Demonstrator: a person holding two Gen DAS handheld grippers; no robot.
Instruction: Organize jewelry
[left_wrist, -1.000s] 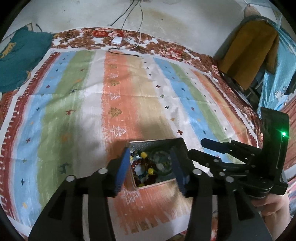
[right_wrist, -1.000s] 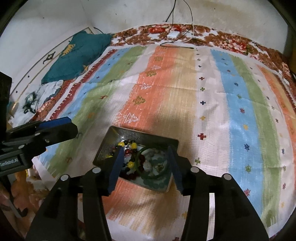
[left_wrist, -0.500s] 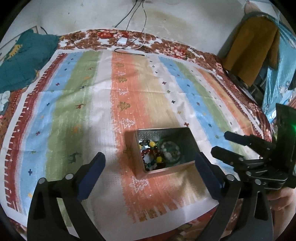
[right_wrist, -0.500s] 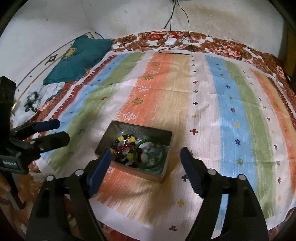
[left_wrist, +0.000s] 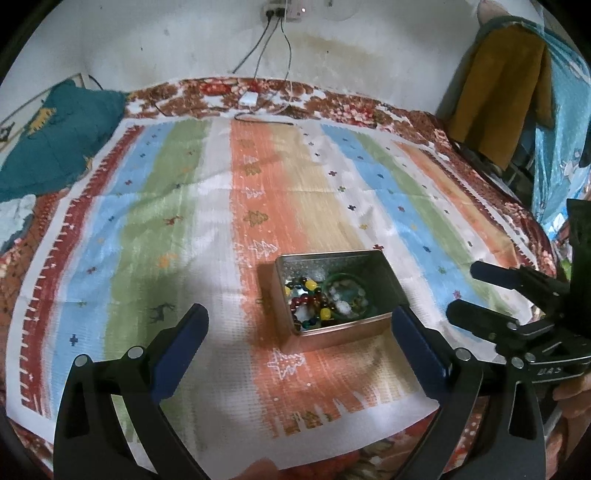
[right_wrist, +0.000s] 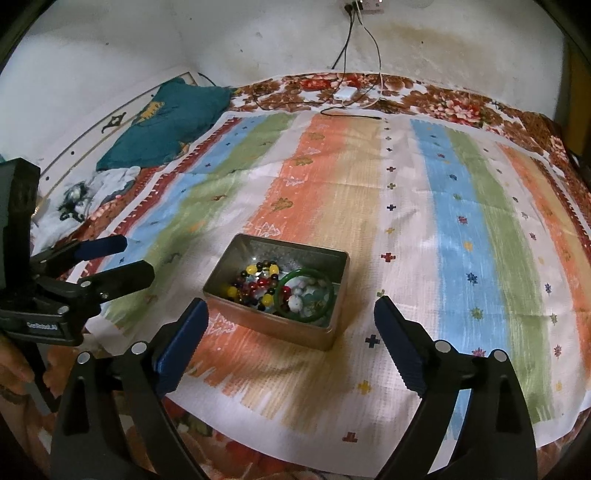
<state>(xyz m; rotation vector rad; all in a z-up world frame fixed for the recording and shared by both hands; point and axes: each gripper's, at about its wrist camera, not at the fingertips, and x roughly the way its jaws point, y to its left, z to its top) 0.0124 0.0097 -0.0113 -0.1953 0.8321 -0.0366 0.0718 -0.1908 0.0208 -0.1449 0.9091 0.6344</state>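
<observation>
- We see a metal tin (left_wrist: 334, 334) sitting open on the striped cloth (left_wrist: 184, 229), on its orange band, near the cloth's front edge.
- Inside the tin lie a beaded bracelet (right_wrist: 255, 286) of red, yellow and dark beads on the left and a green bangle (right_wrist: 306, 293) on the right, touching each other; pale beads show inside the bangle's ring.
- Our left gripper (left_wrist: 301, 354) hangs above the cloth in front of the tin, its blue-padded fingers spread wide and holding nothing.
- Our right gripper (right_wrist: 291, 339) hangs likewise just before the tin, fingers wide apart and empty.
- A teal pillow (right_wrist: 166, 122) rests at the far left corner, and cables (right_wrist: 347, 55) run down the wall to a white charger (right_wrist: 346, 92).
</observation>
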